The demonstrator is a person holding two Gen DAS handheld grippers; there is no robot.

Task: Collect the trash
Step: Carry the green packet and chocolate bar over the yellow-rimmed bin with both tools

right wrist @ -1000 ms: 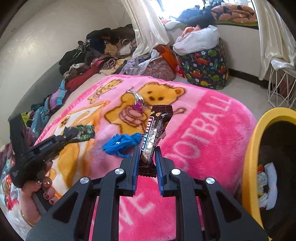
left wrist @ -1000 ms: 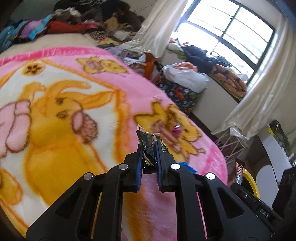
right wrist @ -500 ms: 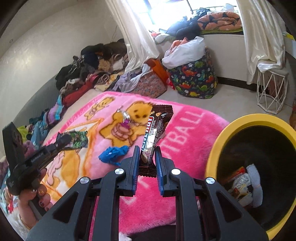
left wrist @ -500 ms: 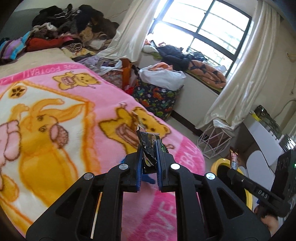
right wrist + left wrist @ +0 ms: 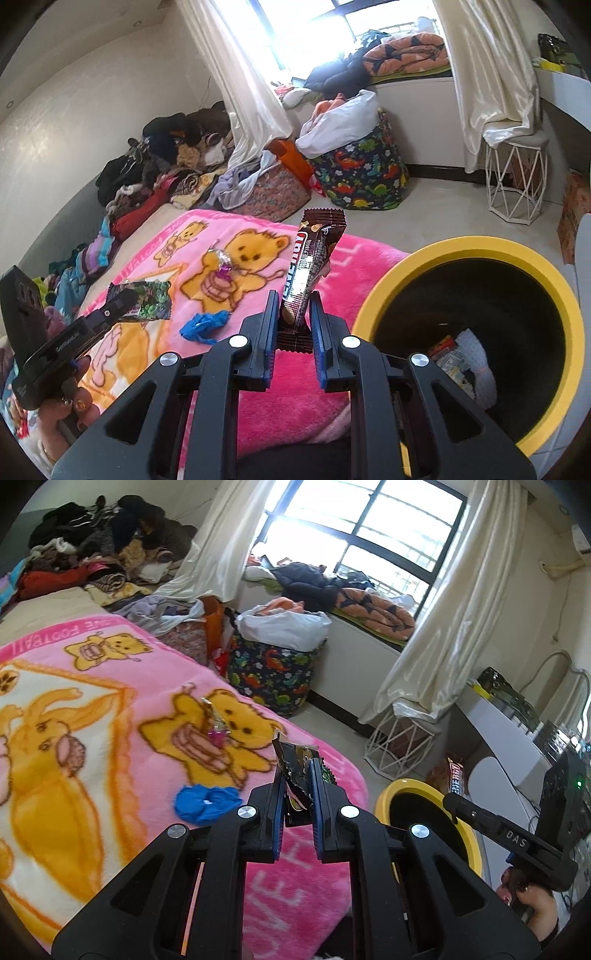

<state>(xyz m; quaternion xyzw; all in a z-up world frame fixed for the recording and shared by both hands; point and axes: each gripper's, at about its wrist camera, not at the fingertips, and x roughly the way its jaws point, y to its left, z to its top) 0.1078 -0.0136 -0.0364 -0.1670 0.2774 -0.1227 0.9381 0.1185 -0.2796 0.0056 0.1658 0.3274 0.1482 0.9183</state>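
My left gripper [image 5: 297, 775] is shut on a crumpled dark green snack wrapper [image 5: 295, 771], held above the pink blanket's edge; it also shows in the right wrist view [image 5: 147, 299]. My right gripper [image 5: 293, 306] is shut on a brown chocolate bar wrapper [image 5: 314, 254], held upright beside the yellow-rimmed trash bin [image 5: 569, 321]. From the left wrist view the bar [image 5: 455, 775] hangs over the bin [image 5: 384, 801]. A crumpled blue wrapper [image 5: 203, 325] [image 5: 207, 801] and a shiny purple candy wrapper [image 5: 221, 267] [image 5: 216, 733] lie on the blanket.
The bin holds several pieces of trash [image 5: 465, 362]. The pink bear blanket [image 5: 92, 701] covers the bed. A dinosaur-print basket [image 5: 362, 177], a white wire stool [image 5: 515, 181], heaped clothes [image 5: 155, 173] and curtains stand beyond. A white desk [image 5: 517, 738] is at right.
Both grippers have moved right, off the middle of the blanket toward the yellow bin, each still holding its wrapper. The bin now fills more of the right wrist view.
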